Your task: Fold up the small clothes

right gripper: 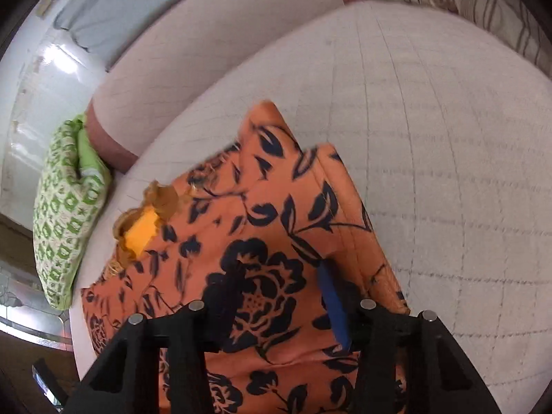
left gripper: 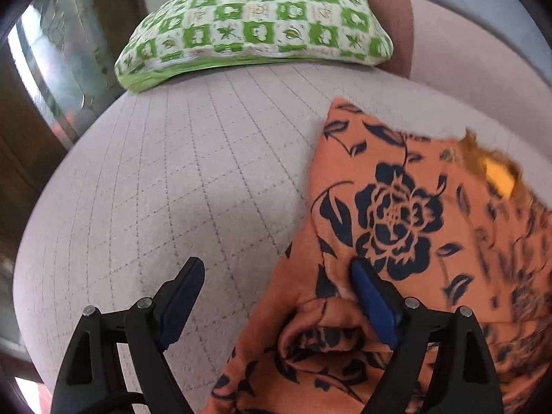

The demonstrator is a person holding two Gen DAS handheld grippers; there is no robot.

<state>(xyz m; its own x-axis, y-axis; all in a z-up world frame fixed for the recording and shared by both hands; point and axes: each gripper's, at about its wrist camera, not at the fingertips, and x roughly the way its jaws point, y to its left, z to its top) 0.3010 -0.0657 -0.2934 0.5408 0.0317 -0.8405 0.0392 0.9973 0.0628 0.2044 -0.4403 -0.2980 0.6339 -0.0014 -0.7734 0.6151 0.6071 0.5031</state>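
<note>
A green pillow (left gripper: 255, 27) is lying at the far left of the sofa seat (left gripper: 165, 179). The left gripper (left gripper: 276, 269) is standing wide, one finger over bare seat, the other touching the orange garment's (left gripper: 396, 207) edge. The garment is lying folded on the seat. The right gripper (right gripper: 279, 276) is hanging over it half open; whether it is pinching cloth, I cannot tell.
</note>
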